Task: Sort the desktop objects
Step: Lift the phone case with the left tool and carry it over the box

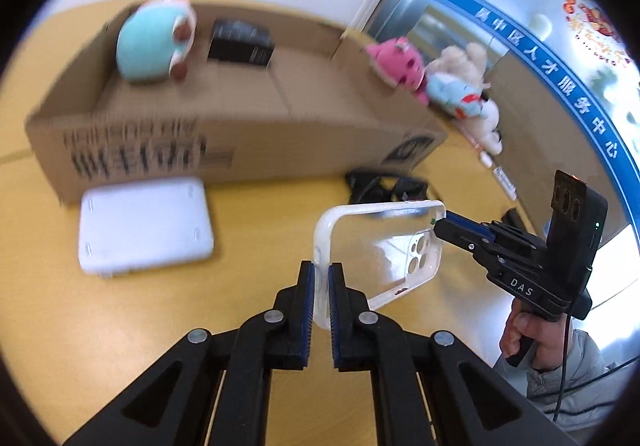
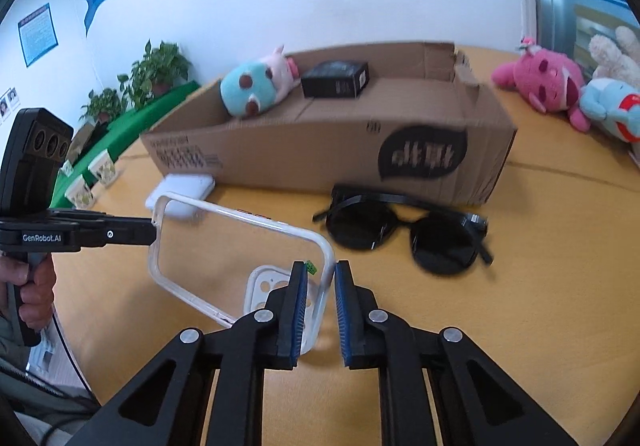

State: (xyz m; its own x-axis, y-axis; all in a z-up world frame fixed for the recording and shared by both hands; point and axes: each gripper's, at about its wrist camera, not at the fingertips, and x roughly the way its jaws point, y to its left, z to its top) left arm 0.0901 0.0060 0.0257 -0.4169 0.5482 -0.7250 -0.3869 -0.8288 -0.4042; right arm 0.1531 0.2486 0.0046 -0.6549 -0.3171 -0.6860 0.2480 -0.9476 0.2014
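Note:
A clear phone case (image 1: 380, 246) hangs above the yellow table between both grippers. My left gripper (image 1: 321, 278) is shut on its near edge. My right gripper (image 2: 321, 278) has its pads around the case's camera end (image 2: 324, 258), with a small gap on the right side. In the left wrist view the right gripper (image 1: 440, 224) touches the case's far corner. In the right wrist view the left gripper (image 2: 154, 232) holds the case's far end. Black sunglasses (image 2: 404, 234) lie on the table before the cardboard box (image 2: 320, 142).
The box holds a teal plush (image 2: 250, 92) and a small black carton (image 2: 335, 79). A white flat device (image 1: 144, 226) lies before the box. Pink and blue plush toys (image 2: 560, 86) lie at the table's right. Potted plants and paper cups (image 2: 92, 178) stand at the left.

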